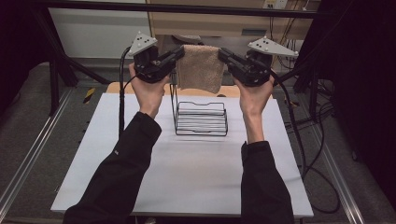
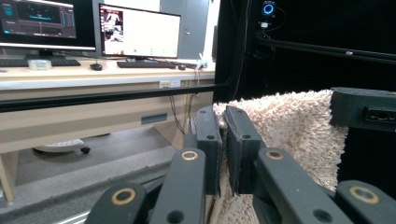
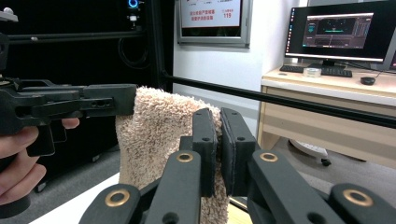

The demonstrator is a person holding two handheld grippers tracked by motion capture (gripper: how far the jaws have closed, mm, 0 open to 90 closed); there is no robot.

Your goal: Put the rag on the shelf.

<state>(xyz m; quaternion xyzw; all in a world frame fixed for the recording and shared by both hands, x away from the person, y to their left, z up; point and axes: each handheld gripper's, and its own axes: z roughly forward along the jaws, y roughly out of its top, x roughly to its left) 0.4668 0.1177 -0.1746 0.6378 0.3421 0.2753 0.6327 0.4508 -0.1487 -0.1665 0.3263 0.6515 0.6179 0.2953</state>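
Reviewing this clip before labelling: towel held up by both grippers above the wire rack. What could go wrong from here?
1. The left gripper and right gripper each pinch only a top corner of the towel; a thin bite could slip.
2. The towel hangs slack behind the wire rack, so its lower edge may snag the wires when lowered.

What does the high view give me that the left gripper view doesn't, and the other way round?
High view alone: the black wire rack on the white table, directly below the hanging towel. Left gripper view alone: the left tongs pinching the towel's edge up close, plus monitors on a desk behind. Both: the beige towel and the right tongs gripping its other corner.
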